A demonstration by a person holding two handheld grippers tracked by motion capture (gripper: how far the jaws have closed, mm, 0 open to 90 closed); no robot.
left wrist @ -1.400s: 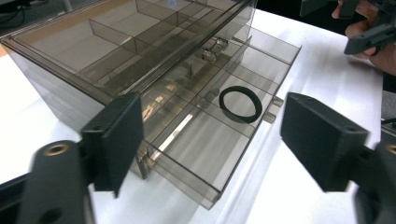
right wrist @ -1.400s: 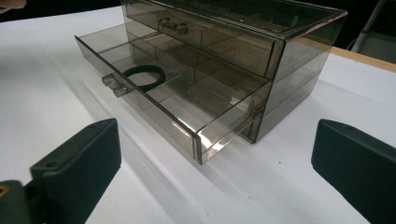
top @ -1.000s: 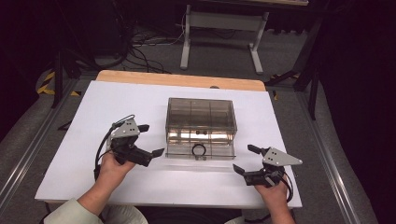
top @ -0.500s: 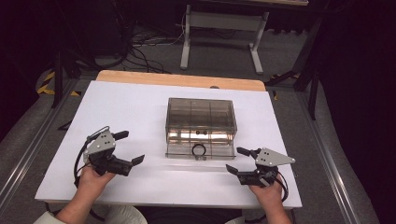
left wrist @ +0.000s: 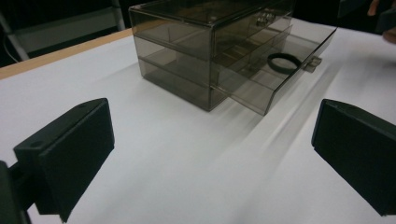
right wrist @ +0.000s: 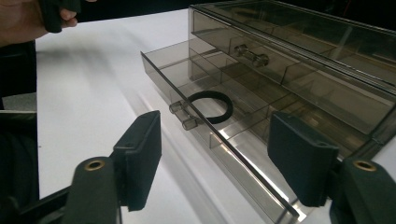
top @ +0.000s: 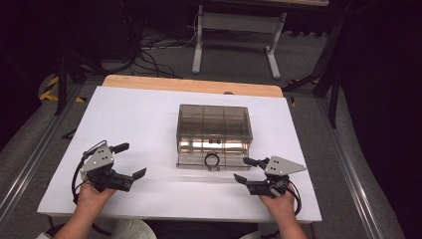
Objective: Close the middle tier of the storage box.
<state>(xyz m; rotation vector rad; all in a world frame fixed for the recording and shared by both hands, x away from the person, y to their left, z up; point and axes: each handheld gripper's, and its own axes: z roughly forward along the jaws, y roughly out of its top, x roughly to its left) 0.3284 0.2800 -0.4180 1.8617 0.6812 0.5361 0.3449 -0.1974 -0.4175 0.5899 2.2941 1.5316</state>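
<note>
**Open drawer box at centre of bench, both grippers held apart at the lower edge**

A smoked, see-through plastic drawer box (top: 214,130) is seen at the centre of the white bench (top: 139,119) in the high view. Its lowest drawer (top: 213,160) is pulled out toward the bottom of the frame, and a black ring (top: 212,160) is seen lying flat in it, just behind the small clear knob at the drawer front. Thin dividers are visible inside the drawers, and a second clear knob is seen on a drawer above in the right gripper view.

The left gripper (top: 125,160) is held at lower left, well apart from the box, its fingers spread wide with nothing between them. The right gripper (top: 246,169) is held at lower right, just beside the open drawer's corner, its fingers likewise spread and empty.

Bare white bench surface is left on both sides of the box and along the bottom edge. A strip of wood (top: 191,85) is seen along the far edge. Beyond it, at the top of the frame, a grey metal stand (top: 234,30) and loose cables (top: 149,50) are seen on the floor.
</note>
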